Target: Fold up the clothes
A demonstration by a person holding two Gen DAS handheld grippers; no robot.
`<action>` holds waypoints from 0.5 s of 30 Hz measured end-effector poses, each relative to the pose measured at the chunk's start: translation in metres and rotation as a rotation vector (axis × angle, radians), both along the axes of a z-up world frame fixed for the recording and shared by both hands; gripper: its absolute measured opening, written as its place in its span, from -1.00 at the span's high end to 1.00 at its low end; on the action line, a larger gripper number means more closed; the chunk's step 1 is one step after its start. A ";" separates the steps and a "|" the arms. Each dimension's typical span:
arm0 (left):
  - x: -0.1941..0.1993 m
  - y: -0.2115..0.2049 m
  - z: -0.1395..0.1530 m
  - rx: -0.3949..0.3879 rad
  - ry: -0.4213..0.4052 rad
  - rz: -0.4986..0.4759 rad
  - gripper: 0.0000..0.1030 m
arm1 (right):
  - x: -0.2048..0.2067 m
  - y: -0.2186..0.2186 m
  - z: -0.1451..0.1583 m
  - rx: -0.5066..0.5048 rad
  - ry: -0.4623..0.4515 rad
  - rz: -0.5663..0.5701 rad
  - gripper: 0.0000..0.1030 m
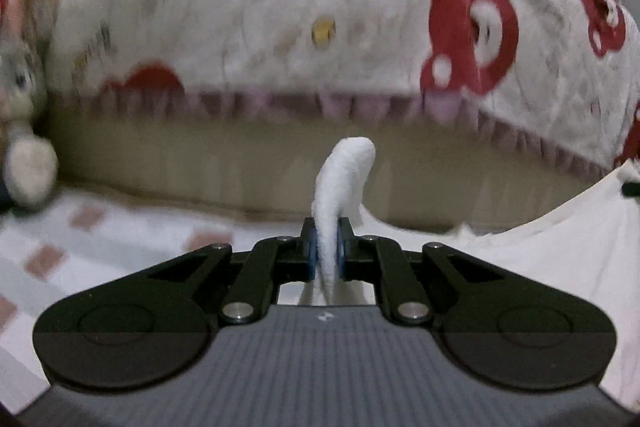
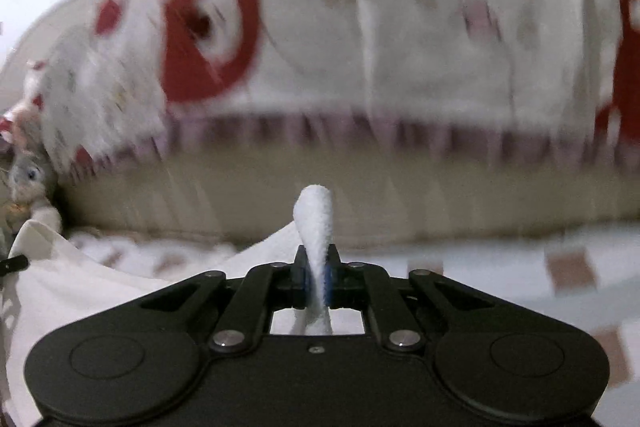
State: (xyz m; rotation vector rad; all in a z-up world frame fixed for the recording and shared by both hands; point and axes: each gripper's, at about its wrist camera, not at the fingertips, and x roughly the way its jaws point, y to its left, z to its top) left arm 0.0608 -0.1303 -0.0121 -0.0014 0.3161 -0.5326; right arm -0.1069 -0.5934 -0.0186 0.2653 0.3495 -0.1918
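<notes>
Between the blue pads of the left tongs we hold a pinched fold of white fleecy cloth; the right tongs are clamped narrow on a second fold of the same white garment. The cloth hangs between both grips above the checked pink-and-white bed sheet. We judge the task early: edges gripped and raised, no fold laid. Beyond lies a white quilt with red bear prints, and a grey plush toy, probably a rabbit, though blurred.
</notes>
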 end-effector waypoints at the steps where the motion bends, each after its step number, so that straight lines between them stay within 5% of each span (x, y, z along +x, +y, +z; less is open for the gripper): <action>1: 0.004 0.001 0.006 -0.013 -0.015 0.027 0.82 | 0.002 0.002 0.009 -0.030 -0.035 -0.014 0.84; 3: 0.021 0.004 0.011 -0.044 -0.003 0.092 0.78 | 0.012 -0.001 0.018 -0.053 -0.075 -0.055 0.84; 5: 0.055 0.002 -0.007 -0.032 0.109 0.163 0.60 | 0.027 -0.009 0.009 -0.044 -0.069 -0.113 0.68; 7: 0.072 -0.013 -0.032 0.118 0.219 0.258 0.43 | 0.042 -0.013 -0.014 -0.069 0.004 -0.183 0.32; 8: 0.079 -0.020 -0.044 0.191 0.269 0.294 0.44 | 0.047 -0.013 -0.027 -0.091 0.086 -0.221 0.32; 11: 0.048 -0.028 -0.064 0.322 0.304 0.246 0.38 | 0.048 -0.017 -0.056 -0.044 0.265 -0.169 0.33; 15: -0.004 -0.002 -0.079 0.382 0.400 0.245 0.32 | 0.024 -0.023 -0.068 0.167 0.378 -0.049 0.29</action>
